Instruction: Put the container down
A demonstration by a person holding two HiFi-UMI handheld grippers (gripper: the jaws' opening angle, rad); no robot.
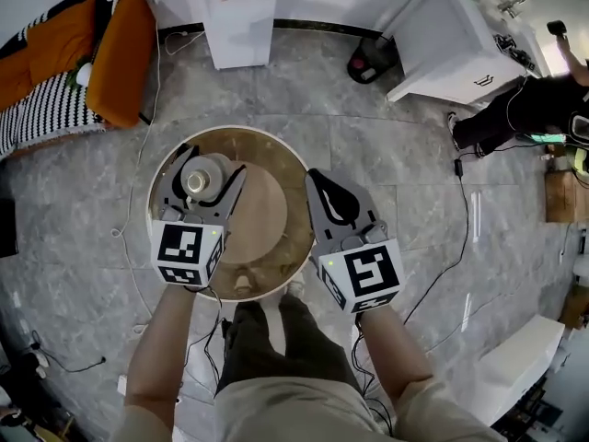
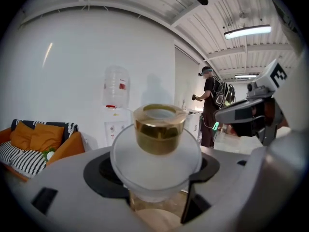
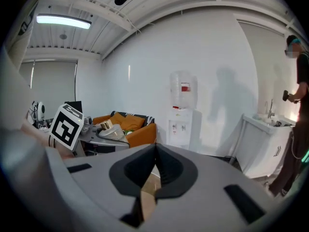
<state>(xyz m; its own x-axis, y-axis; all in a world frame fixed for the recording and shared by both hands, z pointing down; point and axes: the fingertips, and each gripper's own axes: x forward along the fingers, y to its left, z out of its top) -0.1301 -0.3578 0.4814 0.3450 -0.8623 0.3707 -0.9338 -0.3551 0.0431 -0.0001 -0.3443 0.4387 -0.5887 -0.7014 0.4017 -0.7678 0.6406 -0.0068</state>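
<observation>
A striped sofa (image 1: 46, 99) with orange cushions (image 1: 124, 53) stands against the wall at the upper left. A white water dispenser (image 1: 239, 17) is to its right and a white cabinet (image 1: 451, 44) further right. A person in black (image 1: 525, 109) stands beside the cabinet. Black cables (image 1: 460, 238) trail over the grey tiled floor (image 1: 368, 136) around a round wooden table (image 1: 241, 131).

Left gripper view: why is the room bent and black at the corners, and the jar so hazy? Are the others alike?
Left gripper view: a wide lens curves the walls and blackens the corners; the jar is frosted and very close, its gold cap fairly sharp. Right gripper view: same curving, ceiling lamp glaring. Head view: milder bulge, even light.
</observation>
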